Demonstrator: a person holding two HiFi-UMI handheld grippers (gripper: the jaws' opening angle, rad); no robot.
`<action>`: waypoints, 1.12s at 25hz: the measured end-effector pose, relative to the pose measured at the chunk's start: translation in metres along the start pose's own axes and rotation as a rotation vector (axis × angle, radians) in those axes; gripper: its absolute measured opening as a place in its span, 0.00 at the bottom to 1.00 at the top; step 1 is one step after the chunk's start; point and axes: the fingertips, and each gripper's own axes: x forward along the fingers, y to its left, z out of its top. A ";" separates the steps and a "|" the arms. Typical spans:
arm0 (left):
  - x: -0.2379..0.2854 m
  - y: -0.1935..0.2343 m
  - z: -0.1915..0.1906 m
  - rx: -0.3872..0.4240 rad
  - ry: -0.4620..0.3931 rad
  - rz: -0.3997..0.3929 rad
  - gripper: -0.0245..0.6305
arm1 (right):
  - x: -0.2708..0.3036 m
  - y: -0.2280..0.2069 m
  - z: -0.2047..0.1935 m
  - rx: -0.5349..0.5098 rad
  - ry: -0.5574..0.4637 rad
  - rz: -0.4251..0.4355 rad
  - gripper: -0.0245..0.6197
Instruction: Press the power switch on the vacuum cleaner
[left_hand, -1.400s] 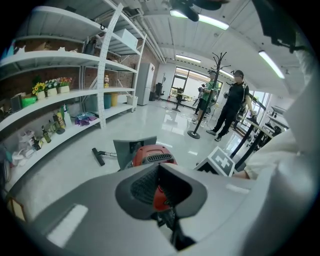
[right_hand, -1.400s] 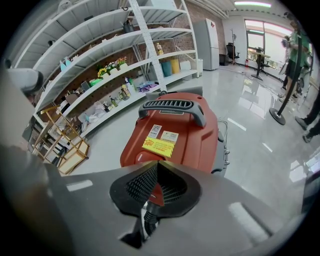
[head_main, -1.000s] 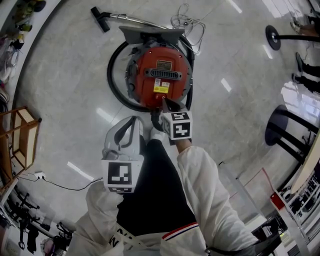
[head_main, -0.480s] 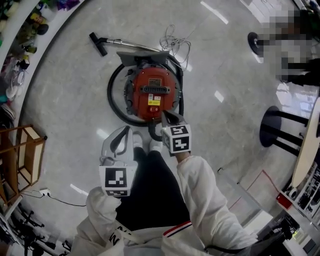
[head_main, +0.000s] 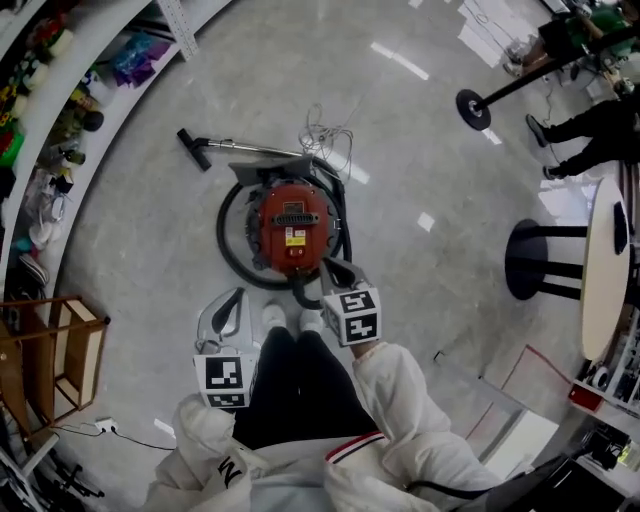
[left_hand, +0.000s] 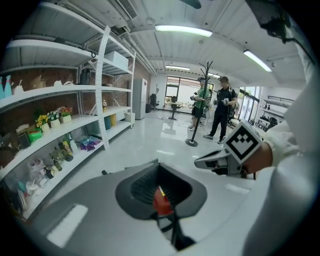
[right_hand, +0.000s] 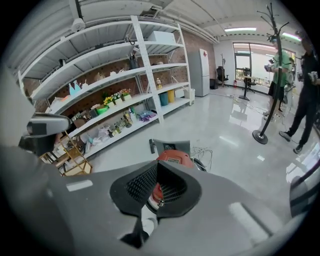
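Glossy floor (head_main: 130, 250) at frame centre bears the red canister vacuum cleaner (head_main: 291, 228), seemingly heavy and rigid enough to take a firm press from above, as left gripper (head_main: 236, 296) and right gripper (head_main: 336, 267) hover just below, jaws together, empty.

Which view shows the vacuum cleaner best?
Head view: the whole red vacuum cleaner from above, hose looped round it. Right gripper view shows its top behind the jaws; left gripper view only a red sliver.

The head view looks steeply down on the vacuum cleaner (head_main: 292, 225) from standing height; both gripper views face forward, sharing it and the shelves (right_hand: 150, 65).
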 end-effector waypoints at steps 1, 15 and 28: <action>-0.004 0.000 0.004 0.007 -0.004 -0.001 0.04 | -0.010 0.003 0.006 0.009 -0.011 0.003 0.04; -0.042 -0.011 0.081 0.075 -0.142 -0.029 0.04 | -0.125 0.033 0.080 0.012 -0.201 0.019 0.04; -0.074 -0.010 0.097 0.079 -0.213 -0.016 0.04 | -0.191 0.063 0.091 0.013 -0.306 0.024 0.04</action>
